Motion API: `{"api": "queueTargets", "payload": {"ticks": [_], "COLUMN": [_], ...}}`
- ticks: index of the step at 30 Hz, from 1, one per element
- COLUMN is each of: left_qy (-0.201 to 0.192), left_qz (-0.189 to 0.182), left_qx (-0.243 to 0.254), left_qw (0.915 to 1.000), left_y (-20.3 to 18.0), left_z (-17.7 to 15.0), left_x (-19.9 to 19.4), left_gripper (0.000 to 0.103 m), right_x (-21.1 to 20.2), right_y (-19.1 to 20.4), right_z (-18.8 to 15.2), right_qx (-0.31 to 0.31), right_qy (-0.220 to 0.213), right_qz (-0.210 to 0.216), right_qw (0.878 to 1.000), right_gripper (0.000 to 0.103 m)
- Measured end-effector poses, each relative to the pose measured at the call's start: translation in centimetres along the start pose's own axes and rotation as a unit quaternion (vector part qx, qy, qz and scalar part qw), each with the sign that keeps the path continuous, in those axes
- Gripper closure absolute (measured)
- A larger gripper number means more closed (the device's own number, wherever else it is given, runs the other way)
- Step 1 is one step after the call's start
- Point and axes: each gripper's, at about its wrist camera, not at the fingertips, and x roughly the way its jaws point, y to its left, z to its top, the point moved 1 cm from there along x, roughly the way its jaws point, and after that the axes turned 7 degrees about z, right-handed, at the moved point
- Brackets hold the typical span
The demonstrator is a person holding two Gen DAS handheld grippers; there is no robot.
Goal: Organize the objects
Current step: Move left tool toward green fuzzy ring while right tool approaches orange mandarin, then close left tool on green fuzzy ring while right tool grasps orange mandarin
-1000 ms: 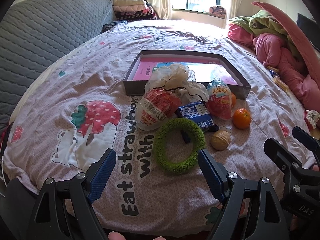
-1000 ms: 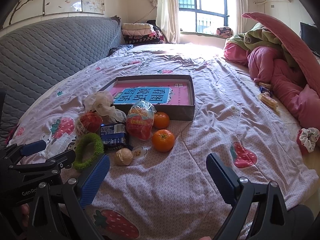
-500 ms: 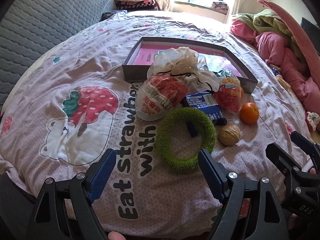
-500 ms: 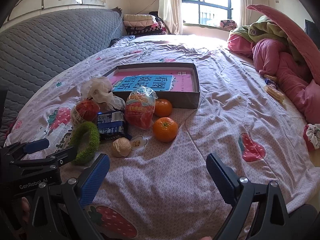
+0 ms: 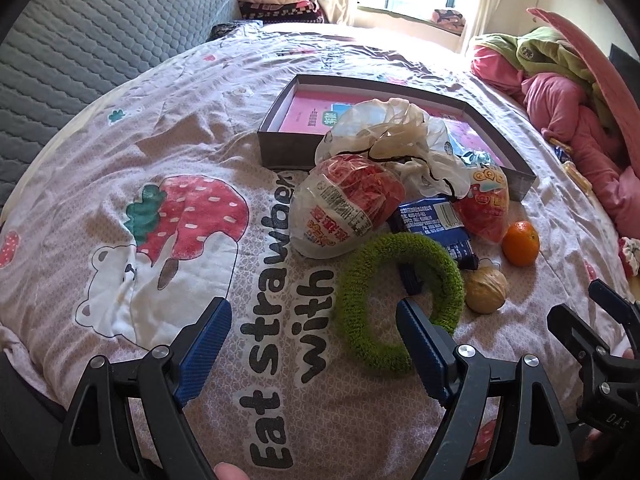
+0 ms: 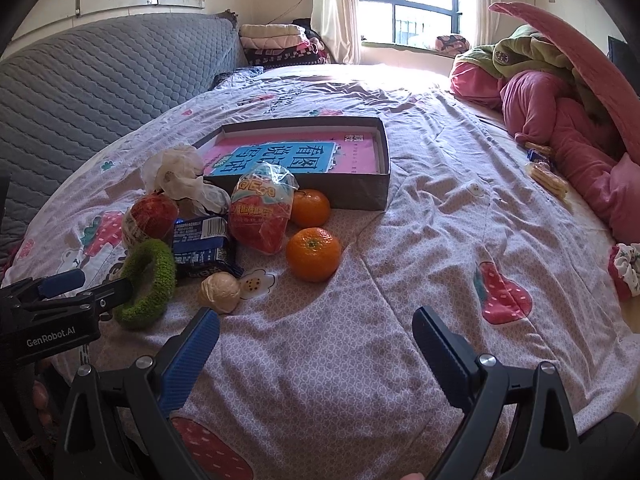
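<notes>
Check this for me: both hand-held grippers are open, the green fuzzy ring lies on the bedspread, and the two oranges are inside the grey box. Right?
Not quite. The two oranges lie on the bedspread in front of the grey box, not inside it; the right wrist view shows this. The rest holds: the left hand-held gripper and right hand-held gripper are open, and the green fuzzy ring lies on the bedspread.

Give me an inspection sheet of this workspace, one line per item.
Surface: bedspread with strawberry print, wrinkled.
Job's things: shallow box holding a pink book; beside it green ring, walnut, two oranges, blue packet, two egg-shaped snack packs, crumpled bag.
Clutter: pink bedding piled at right.
Grippers: left gripper open at the ring; right gripper open, empty.
Cables: nothing seen.
Surroundings: grey headboard, window.
</notes>
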Motion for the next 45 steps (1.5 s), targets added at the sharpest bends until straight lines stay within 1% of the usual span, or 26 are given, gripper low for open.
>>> {"api": "queueTargets", "payload": {"ticks": [2,4,6,10,15,17,19,21,24,26,27,28,30,32,34,35,36,37,38,40,42,44,45], "left_qy": [0.009,0.014,0.014,0.016,0.013,0.01,0.011,0.011,0.01,0.005,0.005,0.005,0.005,0.006,0.004,0.005,0.006,0.006,0.006,0.007,0.007,0.006,0.006], "left_qz": [-0.01,-0.011,-0.009,-0.016,-0.025,-0.032,-0.038,-0.042,-0.044,-0.047,-0.05,-0.053,-0.059,-0.063,-0.067,-0.069,-0.072,-0.075,-0.078,-0.083,-0.086,-0.09,-0.093], "left_qx": [-0.007,-0.007,-0.003,-0.004,-0.001,0.001,0.0,0.001,0.004,0.007,0.008,0.008,0.005,0.002,-0.001,-0.004,-0.005,-0.007,-0.009,-0.011,-0.012,-0.012,-0.011], "left_qw": [0.9999,0.9998,0.9999,0.9997,0.9996,0.9994,0.9992,0.9991,0.999,0.9988,0.9987,0.9986,0.9982,0.998,0.9978,0.9976,0.9974,0.9972,0.9969,0.9964,0.9962,0.9958,0.9956], "left_y": [0.3,0.3,0.2,0.0,-0.3,-0.5,-0.6,-0.7,-0.9,-1.0,-1.0,-1.0,-1.0,-0.8,-0.8,-0.7,-0.7,-0.7,-0.6,-0.6,-0.6,-0.7,-0.7], "left_z": [0.1,0.1,0.1,0.3,0.2,0.3,0.4,0.4,0.3,0.4,0.5,0.4,0.5,0.6,0.6,0.7,0.7,0.7,0.7,0.7,0.8,0.8,0.8], "left_x": [0.6,1.1,1.5,2.1,2.2,2.1,2.1,2.3,2.4,2.4,2.4,2.5,2.6,2.7,2.8,2.8,2.9,2.9,3.0,3.1,3.2,3.1,3.1], "left_gripper": [0.018,0.018,0.018,0.018,0.019,0.022,0.028,0.031,0.033,0.037,0.04,0.041,0.042,0.043,0.048,0.049,0.052,0.058,0.061,0.064,0.066,0.072,0.078], "right_x": [0.1,0.3,0.7,1.5,2.2,2.4,2.7,3.1,3.7,4.1,4.3,4.5,4.9,5.3,5.7,6.0,6.2,6.4,6.7,6.9,7.0,7.1,7.1], "right_y": [-0.1,-0.3,-0.5,-1.0,-1.5,-1.7,-2.0,-2.3,-2.5,-2.4,-2.3,-2.2,-1.9,-1.5,-1.1,-1.0,-0.8,-0.7,-0.5,-0.3,-0.2,-0.1,-0.1], "right_z": [0.0,0.1,0.1,0.2,0.5,0.7,1.0,1.2,1.5,1.7,1.8,1.9,2.1,2.3,2.5,2.6,2.6,2.7,2.7,2.8,2.9,2.9,2.9], "right_qx": [0.001,0.002,0.008,0.017,0.02,0.024,0.025,0.025,0.025,0.02,0.016,0.012,0.004,-0.006,-0.017,-0.021,-0.025,-0.028,-0.031,-0.035,-0.038,-0.039,-0.039], "right_qy": [-0.002,-0.002,0.001,0.012,0.016,0.016,0.018,0.022,0.028,0.031,0.033,0.033,0.038,0.04,0.04,0.041,0.043,0.045,0.046,0.047,0.045,0.04,0.038], "right_qz": [0.002,0.008,0.01,0.014,0.007,0.003,0.001,-0.003,-0.004,-0.007,-0.009,-0.01,-0.009,-0.006,-0.009,-0.01,-0.012,-0.014,-0.017,-0.021,-0.02,-0.018,-0.019], "right_qw": [1.0,1.0,1.0,1.0,1.0,1.0,1.0,0.999,0.999,0.999,0.999,0.999,0.999,0.999,0.999,0.999,0.999,0.998,0.998,0.998,0.998,0.998,0.998], "right_gripper": [0.005,0.005,0.005,0.005,0.005,0.006,0.007,0.009,0.013,0.021,0.023,0.025,0.026,0.031,0.033,0.036,0.038,0.042,0.048,0.053,0.057,0.062,0.062]}}
